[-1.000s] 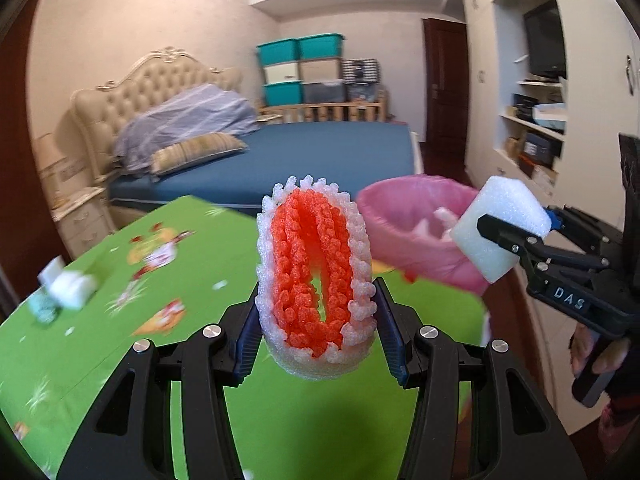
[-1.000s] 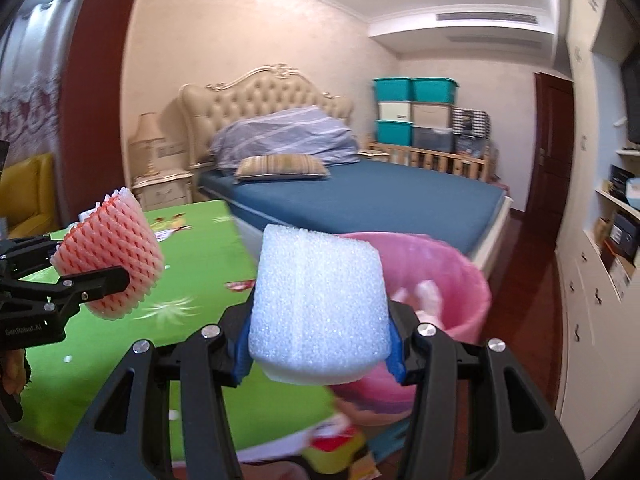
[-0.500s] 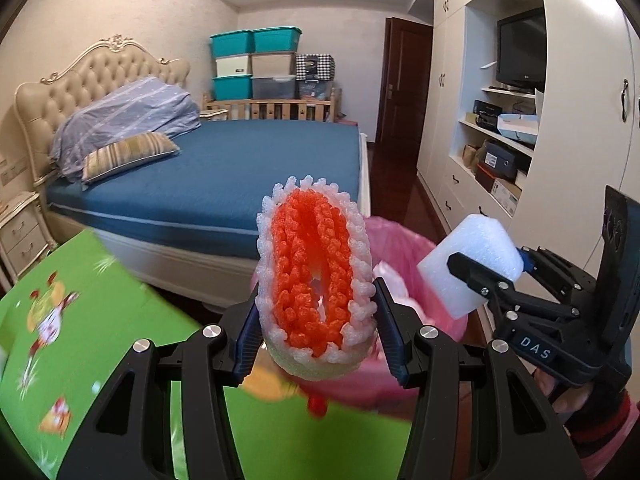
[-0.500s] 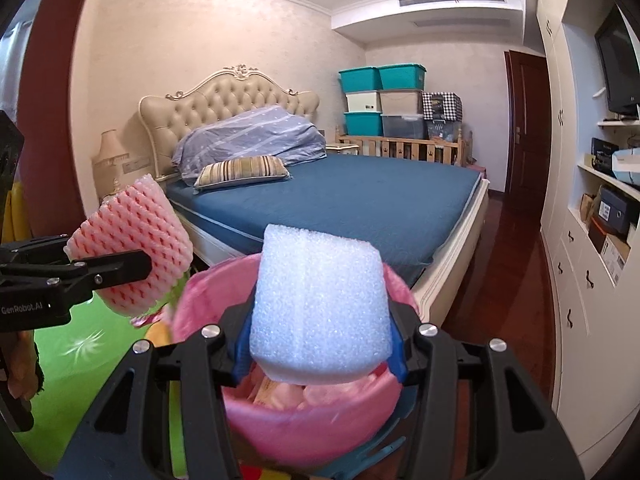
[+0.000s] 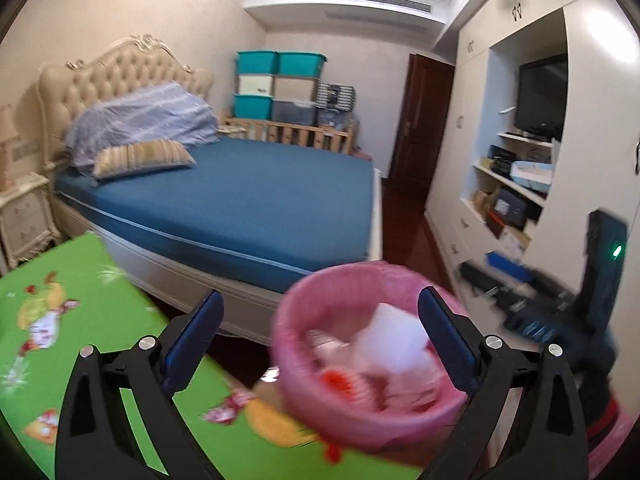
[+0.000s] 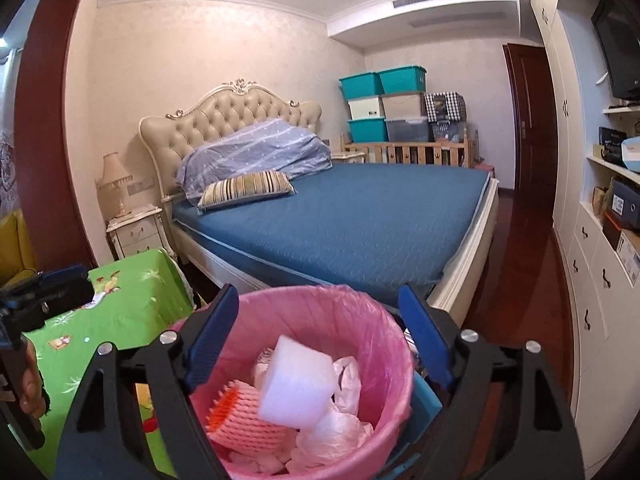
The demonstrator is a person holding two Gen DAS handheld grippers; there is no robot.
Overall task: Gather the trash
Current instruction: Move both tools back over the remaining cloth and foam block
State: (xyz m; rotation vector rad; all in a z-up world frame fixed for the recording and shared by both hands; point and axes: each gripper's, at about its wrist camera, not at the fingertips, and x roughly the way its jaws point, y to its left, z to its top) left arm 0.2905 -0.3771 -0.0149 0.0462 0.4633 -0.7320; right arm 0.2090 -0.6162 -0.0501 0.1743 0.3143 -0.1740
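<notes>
Both tools wide open w/ nothing held, left tool (image 5: 320, 320), right tool (image 6: 320, 320), white foam block (image 6: 296, 388) & orange foam net (image 6: 244, 420) in pink-lined bin (image 6: 384, 344)

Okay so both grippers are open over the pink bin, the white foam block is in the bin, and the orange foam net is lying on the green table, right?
Not quite. The orange foam net isn't on the green table; the right wrist view shows it inside the pink bin, beside the white foam block. The rest holds: the left gripper and right gripper are both open above it.
</notes>
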